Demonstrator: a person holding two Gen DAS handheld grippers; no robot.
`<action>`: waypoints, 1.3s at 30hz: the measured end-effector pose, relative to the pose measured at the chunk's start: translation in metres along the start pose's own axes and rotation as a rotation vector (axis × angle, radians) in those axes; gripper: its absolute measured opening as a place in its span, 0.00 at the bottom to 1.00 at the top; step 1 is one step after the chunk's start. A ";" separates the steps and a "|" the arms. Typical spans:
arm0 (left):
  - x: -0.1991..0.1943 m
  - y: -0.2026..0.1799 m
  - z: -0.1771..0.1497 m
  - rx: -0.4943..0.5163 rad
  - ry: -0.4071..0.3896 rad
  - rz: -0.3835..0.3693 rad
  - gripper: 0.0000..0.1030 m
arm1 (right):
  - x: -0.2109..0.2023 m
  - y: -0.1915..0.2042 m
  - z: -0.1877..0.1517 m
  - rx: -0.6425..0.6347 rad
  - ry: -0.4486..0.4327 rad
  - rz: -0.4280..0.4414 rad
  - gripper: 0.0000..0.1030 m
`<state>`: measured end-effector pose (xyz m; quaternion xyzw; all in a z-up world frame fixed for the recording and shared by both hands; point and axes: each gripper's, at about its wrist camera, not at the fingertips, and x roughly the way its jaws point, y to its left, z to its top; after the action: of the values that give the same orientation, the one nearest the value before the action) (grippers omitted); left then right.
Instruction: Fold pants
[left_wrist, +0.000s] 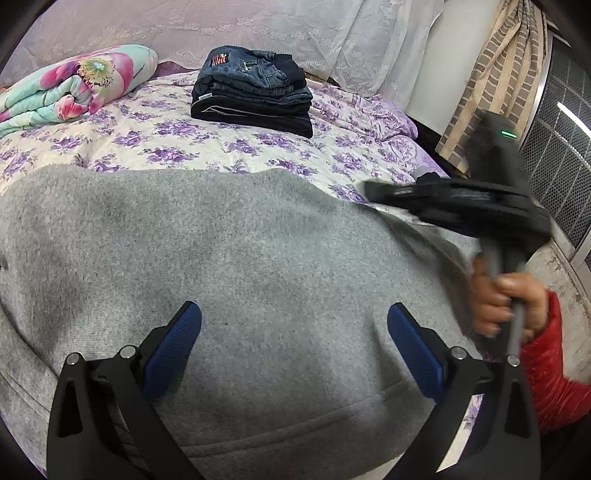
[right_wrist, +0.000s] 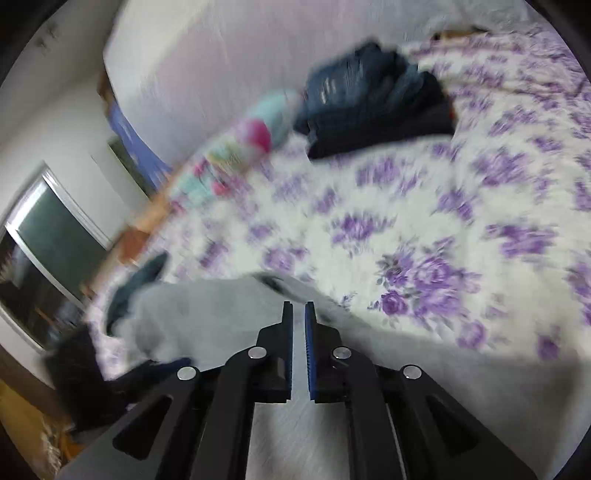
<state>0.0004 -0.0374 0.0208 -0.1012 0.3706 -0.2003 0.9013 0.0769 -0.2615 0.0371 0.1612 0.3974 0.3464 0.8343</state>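
Where the left wrist view looks down its own fingers, the left gripper (left_wrist: 293, 347) stands with its jaws spread wide and nothing between the blue pads (left_wrist: 173, 350); beneath and ahead of them the grey pants (left_wrist: 221, 251) lie spread across the floral bedsheet (left_wrist: 192, 144), filling the lower half of the view; beyond the pants sits a stack of folded dark jeans (left_wrist: 255, 96), and to its left a rolled flowered quilt (left_wrist: 70, 85); at the right edge a hand (left_wrist: 506, 302) in a red sleeve (left_wrist: 550, 373) grips the handle of the right gripper (left_wrist: 373, 188), whose fingers reach the right border of the pants; whether they touch the cloth cannot be told. In the right wrist view, blurred by motion, the right gripper (right_wrist: 299, 314) shows its jaws drawn nearly together, a narrow slit left between the pads; no cloth is visibly caught there; the grey pants (right_wrist: 192, 314) lie below and left of the fingertips, the bedsheet (right_wrist: 424, 229) ahead, and the jeans stack (right_wrist: 376, 110) and quilt (right_wrist: 240, 147) further off.
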 end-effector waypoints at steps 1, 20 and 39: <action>0.000 0.000 0.000 -0.002 0.000 -0.003 0.95 | -0.012 0.000 -0.005 -0.003 -0.017 0.012 0.24; -0.004 0.005 0.000 -0.020 -0.014 -0.036 0.95 | -0.231 -0.164 -0.135 0.563 -0.347 -0.195 0.13; -0.009 0.008 -0.001 -0.030 -0.025 -0.049 0.95 | -0.217 -0.172 -0.131 0.474 -0.430 -0.382 0.32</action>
<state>-0.0038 -0.0263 0.0226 -0.1264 0.3597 -0.2156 0.8990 -0.0439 -0.5375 -0.0192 0.3418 0.3052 0.0414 0.8879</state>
